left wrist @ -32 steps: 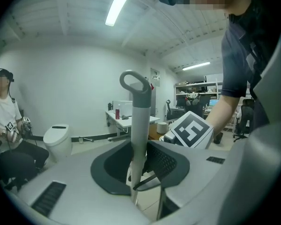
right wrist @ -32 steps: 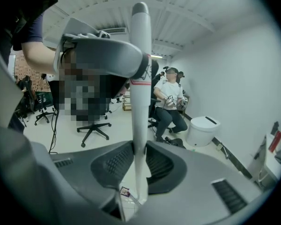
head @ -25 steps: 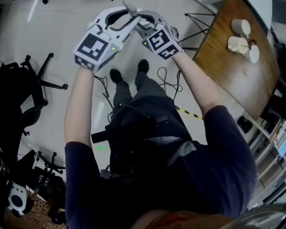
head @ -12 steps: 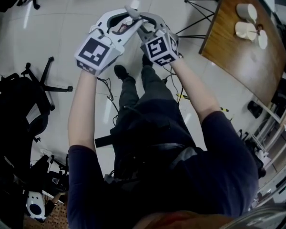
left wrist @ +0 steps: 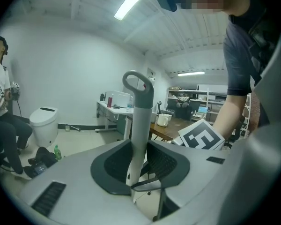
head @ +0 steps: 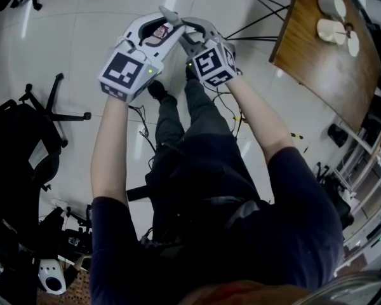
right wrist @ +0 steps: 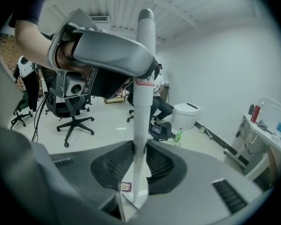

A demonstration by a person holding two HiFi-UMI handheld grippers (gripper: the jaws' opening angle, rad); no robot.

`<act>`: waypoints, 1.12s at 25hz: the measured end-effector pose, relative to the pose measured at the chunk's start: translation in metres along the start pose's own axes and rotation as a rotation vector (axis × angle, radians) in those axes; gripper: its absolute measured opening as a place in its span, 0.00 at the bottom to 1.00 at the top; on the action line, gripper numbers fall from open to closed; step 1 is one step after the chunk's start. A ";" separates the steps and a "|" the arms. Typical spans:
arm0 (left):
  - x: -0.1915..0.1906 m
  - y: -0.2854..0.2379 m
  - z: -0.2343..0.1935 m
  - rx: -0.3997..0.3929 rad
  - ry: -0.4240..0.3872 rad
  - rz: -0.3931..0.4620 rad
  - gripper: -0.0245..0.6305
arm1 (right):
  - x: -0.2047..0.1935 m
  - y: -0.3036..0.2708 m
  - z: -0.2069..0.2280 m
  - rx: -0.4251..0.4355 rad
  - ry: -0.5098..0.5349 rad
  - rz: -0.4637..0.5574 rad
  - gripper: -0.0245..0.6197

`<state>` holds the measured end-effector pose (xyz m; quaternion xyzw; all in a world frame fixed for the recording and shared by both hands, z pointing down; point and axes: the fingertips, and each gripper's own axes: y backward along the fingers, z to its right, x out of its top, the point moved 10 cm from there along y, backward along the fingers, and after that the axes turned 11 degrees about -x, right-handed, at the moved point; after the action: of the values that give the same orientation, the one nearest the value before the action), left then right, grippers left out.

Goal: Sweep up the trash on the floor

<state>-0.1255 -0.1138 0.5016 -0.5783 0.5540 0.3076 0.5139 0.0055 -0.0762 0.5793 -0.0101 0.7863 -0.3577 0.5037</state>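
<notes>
Currently left tool [left wrist: 139, 161] clamps a loop-topped grey handle [left wrist: 139, 109], right tool [right wrist: 138, 167] a pale pole [right wrist: 143, 78], likely the broom's. We judge both light, stiff, smooth; hold below the top. Small wrapper [right wrist: 125, 187] on floor [right wrist: 107, 121] beneath.

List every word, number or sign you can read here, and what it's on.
No words or numbers are readable.
Left cube, right cube: square black-and-white markers, no letters.
Red band on handle: no print readable.
Printed scrap below the jaws: too small.
</notes>
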 end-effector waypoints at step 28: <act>-0.055 0.150 0.053 0.487 0.178 0.059 0.20 | 0.056 -0.052 -0.114 0.564 0.270 0.133 0.19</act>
<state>-0.2685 -0.0251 0.4998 -0.4459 0.6712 0.1279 0.5782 -0.1307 -0.0732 0.5922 0.2290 0.7149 -0.5259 0.4000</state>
